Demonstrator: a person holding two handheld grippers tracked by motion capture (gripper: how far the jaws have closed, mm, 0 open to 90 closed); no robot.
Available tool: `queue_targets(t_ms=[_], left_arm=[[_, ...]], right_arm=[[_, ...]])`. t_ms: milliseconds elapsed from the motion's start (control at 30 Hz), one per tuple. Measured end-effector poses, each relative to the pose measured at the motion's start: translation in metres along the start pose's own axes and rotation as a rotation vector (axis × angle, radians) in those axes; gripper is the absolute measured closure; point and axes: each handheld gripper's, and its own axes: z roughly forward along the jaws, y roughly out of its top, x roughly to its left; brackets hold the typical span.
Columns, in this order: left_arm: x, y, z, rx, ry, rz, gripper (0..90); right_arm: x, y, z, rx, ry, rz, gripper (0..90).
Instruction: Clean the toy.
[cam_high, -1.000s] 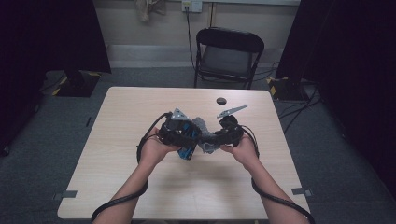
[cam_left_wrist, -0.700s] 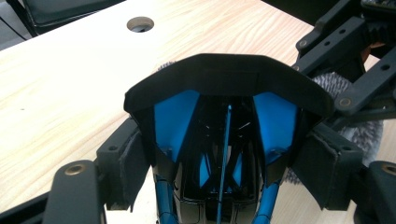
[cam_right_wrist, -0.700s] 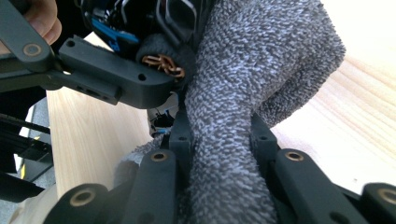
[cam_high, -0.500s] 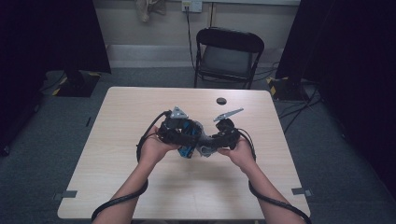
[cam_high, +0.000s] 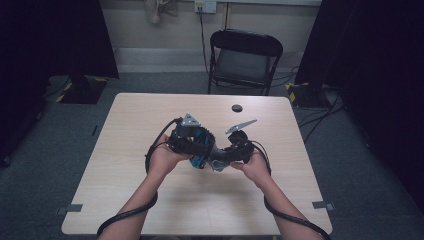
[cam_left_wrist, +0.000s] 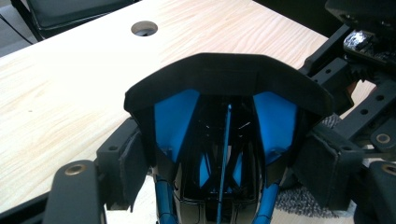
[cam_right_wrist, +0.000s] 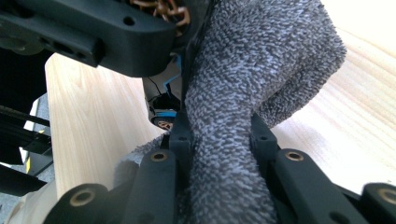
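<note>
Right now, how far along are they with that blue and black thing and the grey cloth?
Both are already picked up: the left gripper holds the blue and black plastic object, and the right gripper is shut on the grey terry cloth. In hand: cloth and object are held together above the wooden table, seemingly for wiping. How much wiping remains cannot be told.

High view overlooks table; both gripper views sit close-up.

Both forearms are extended over the table middle. The left gripper is clamped on something between its jaws, and the right gripper, held just beside it, likewise.
</note>
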Motion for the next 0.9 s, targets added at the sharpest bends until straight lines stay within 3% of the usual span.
queue_targets(t_ms=[467,900], left_arm=[[0.0,0.002,-0.002,-0.013,0.001,-0.006,25.4],[0.002,0.001,-0.003,-0.01,0.004,-0.015,25.4]], right_arm=[[0.0,-0.007,0.008,0.012,0.014,0.002,70.6],[0.001,-0.02,0.026,0.039,0.035,0.016,70.5]])
